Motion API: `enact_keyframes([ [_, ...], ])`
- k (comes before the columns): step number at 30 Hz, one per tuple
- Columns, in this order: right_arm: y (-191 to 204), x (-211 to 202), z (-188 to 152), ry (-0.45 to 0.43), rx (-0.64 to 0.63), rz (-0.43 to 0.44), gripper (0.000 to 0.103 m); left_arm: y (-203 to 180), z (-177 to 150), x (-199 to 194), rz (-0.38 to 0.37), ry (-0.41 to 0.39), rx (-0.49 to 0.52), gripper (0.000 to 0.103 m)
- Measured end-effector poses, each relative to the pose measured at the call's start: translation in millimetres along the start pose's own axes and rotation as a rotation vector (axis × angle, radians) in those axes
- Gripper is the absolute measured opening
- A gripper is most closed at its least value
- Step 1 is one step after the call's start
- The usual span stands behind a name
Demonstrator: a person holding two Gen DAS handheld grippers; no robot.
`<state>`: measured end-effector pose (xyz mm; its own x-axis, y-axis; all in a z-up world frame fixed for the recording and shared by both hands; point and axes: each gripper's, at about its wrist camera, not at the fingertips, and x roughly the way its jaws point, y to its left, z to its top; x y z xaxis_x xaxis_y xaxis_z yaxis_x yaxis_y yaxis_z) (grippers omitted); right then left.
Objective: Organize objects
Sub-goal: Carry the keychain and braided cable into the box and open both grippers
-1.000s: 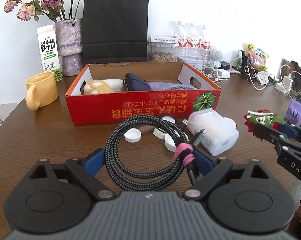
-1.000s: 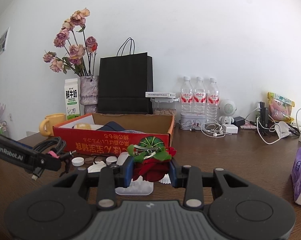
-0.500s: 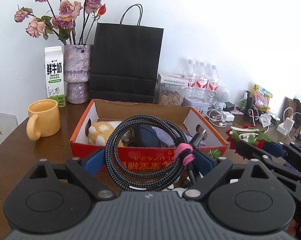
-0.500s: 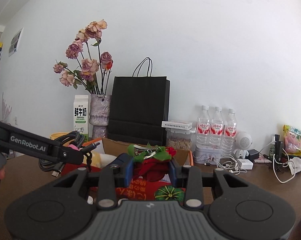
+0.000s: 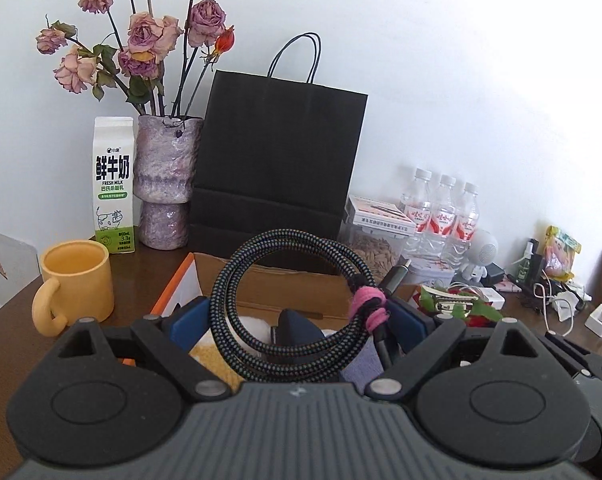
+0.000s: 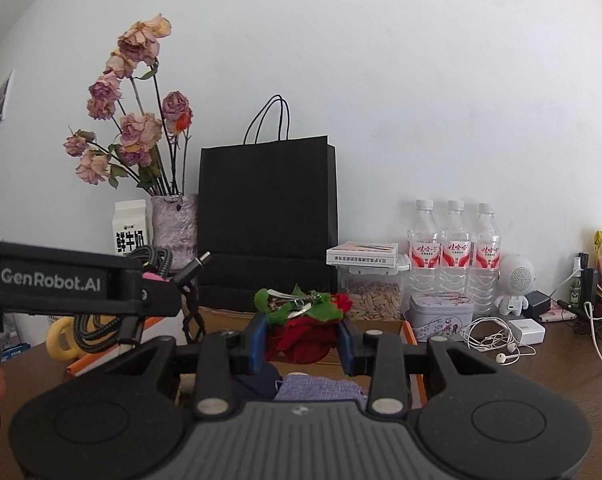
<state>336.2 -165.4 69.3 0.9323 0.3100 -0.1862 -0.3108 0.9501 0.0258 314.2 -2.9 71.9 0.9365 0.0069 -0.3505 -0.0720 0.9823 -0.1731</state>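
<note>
While aloft, cable coil [image 5: 297,312] between jaws

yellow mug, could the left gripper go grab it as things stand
Probably not yet. The left gripper is shut on the coiled cable, so its fingers are taken. The yellow mug stands apart on the table left of the box, with nothing blocking the path.
</note>
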Motion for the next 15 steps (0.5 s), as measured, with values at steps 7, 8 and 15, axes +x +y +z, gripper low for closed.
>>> enact_keyframes([
  [7,-14,39,-1,0.044,-0.002,-0.007,0.034,2,8,42,0.029,0.014,0.002,0.094],
  [8,-15,44,-1,0.054,-0.008,-0.004,0.034,2,8,47,0.032,0.019,0.009,0.094],
  [15,-22,65,-7,0.116,-0.019,0.006,0.034,7,4,74,0.049,0.041,0.047,0.094],
])
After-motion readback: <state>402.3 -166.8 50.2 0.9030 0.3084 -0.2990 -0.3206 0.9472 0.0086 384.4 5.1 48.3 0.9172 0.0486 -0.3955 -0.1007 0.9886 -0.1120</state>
